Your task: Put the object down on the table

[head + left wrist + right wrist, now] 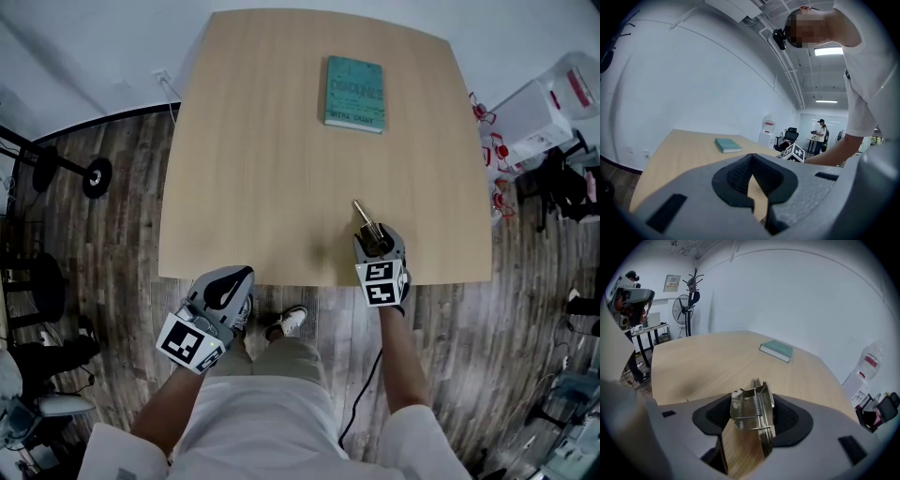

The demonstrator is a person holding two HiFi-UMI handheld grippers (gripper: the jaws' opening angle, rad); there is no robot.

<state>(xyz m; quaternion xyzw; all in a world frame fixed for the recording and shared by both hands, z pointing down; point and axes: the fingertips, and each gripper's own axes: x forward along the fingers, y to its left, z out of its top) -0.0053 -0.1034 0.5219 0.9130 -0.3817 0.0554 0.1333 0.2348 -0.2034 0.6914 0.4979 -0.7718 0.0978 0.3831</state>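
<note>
A shiny metal spring clip [752,411] sits between the jaws of my right gripper [749,430], which is shut on it. Seen from the head, the right gripper [376,244] hovers over the near right edge of the wooden table [262,187], and the spring clip's thin tip [361,212] points toward the far side. My left gripper [226,287] hangs off the table's near edge, over the floor. In its own view the left gripper [752,194] is shut with nothing in it.
A teal book lies far on the table [355,93], [728,145], [776,350]. White boxes and red clutter [539,117] stand to the right. A black stand with a weight [94,176] is on the floor at left. A person [819,136] stands far back.
</note>
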